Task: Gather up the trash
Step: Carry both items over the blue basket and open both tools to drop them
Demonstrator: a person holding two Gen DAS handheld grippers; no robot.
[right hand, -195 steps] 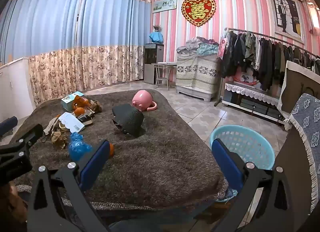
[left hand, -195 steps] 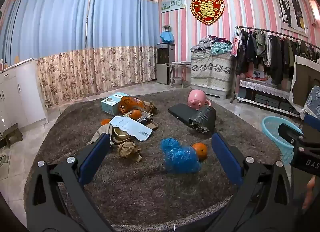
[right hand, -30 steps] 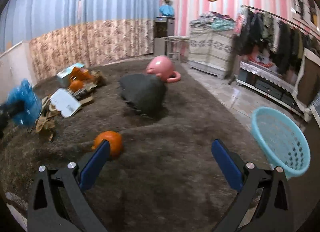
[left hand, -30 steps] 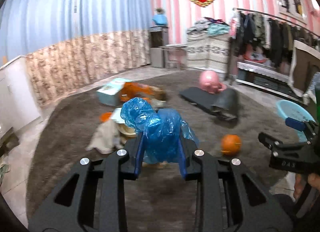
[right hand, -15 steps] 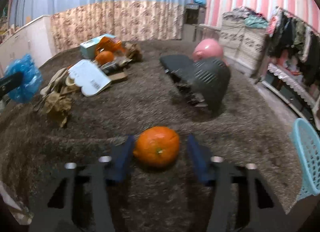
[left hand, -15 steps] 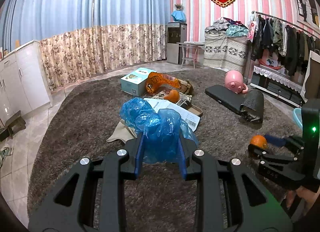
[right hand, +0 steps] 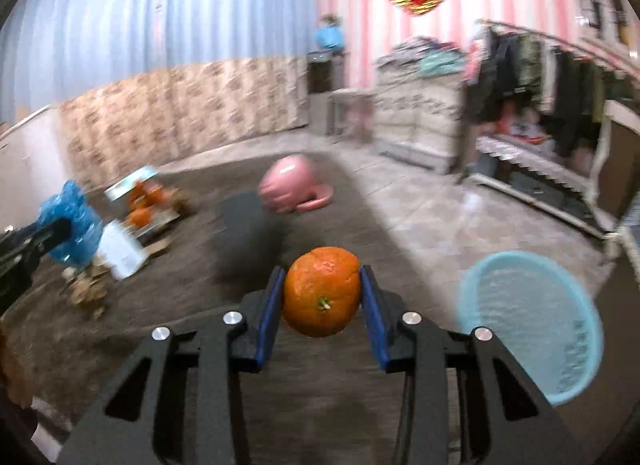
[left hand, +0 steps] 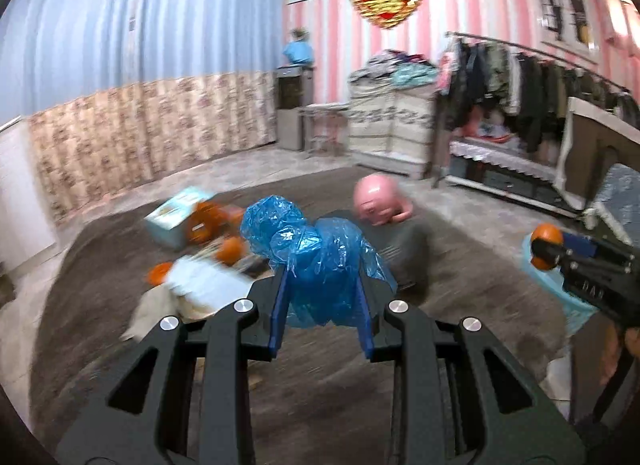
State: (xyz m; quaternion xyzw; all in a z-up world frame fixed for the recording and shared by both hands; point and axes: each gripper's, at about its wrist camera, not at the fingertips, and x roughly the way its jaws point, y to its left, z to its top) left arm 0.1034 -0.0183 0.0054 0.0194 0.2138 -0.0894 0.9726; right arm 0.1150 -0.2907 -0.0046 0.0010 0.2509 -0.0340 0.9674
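Observation:
My left gripper [left hand: 321, 297] is shut on a crumpled blue plastic bag [left hand: 316, 261] and holds it above the brown rug [left hand: 320, 385]. My right gripper [right hand: 322, 293] is shut on an orange [right hand: 322, 291], lifted off the rug. A light blue basket [right hand: 532, 321] stands on the floor to the right of the orange. The right gripper with the orange [left hand: 546, 245] shows at the right of the left wrist view, over the basket [left hand: 568, 297]. The blue bag [right hand: 72, 231] shows at the left of the right wrist view.
A pile of litter lies at the rug's far left: a teal box [left hand: 176, 217], oranges [left hand: 232, 249], white paper [left hand: 208, 285], crumpled brown paper [right hand: 88, 289]. A pink piggy bank [right hand: 288, 185] and a dark mat [right hand: 248, 233] lie mid-rug. A clothes rack [left hand: 520, 97] lines the right wall.
My right gripper closed on the orange and lifted it off the rug toward the basket side. My left gripper, still holding the blue bag, swung right. Both views are motion-blurred.

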